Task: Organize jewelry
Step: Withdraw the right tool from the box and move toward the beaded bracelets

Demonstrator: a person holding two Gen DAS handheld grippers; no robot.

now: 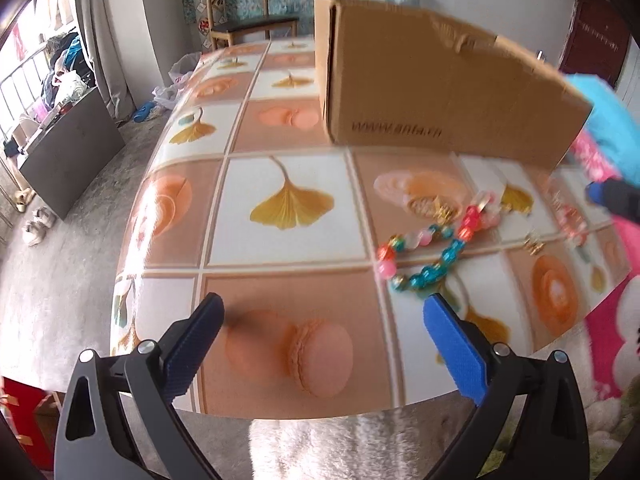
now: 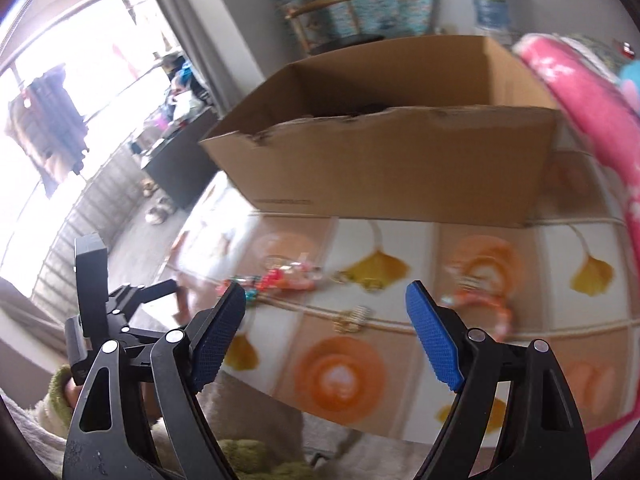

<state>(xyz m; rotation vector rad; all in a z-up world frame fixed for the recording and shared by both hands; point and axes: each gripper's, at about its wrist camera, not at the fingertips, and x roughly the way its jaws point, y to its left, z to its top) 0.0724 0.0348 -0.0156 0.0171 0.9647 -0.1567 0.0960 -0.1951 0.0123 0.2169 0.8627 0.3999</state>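
A glossy tablecloth [image 1: 256, 128] printed with ginkgo leaves and macarons covers the table, blurred by motion in both views. At twelve o'clock stands a torn-rimmed cardboard box [image 1: 432, 92]; its upside-down printed web address is too smeared to read. The round-beaded bracelet [image 1: 428, 248] of teal, red and pink lies at two o'clock of the left gripper [image 1: 324, 340], whose ribbed blue pads gape empty. The right gripper [image 2: 326, 332] is likewise spread wide, small gold clips [image 2: 354, 318] between its tips

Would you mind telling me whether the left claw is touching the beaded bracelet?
Apart. In the left wrist view the left claw is open and empty, and tablecloth shows between its right fingertip and the beaded bracelet.
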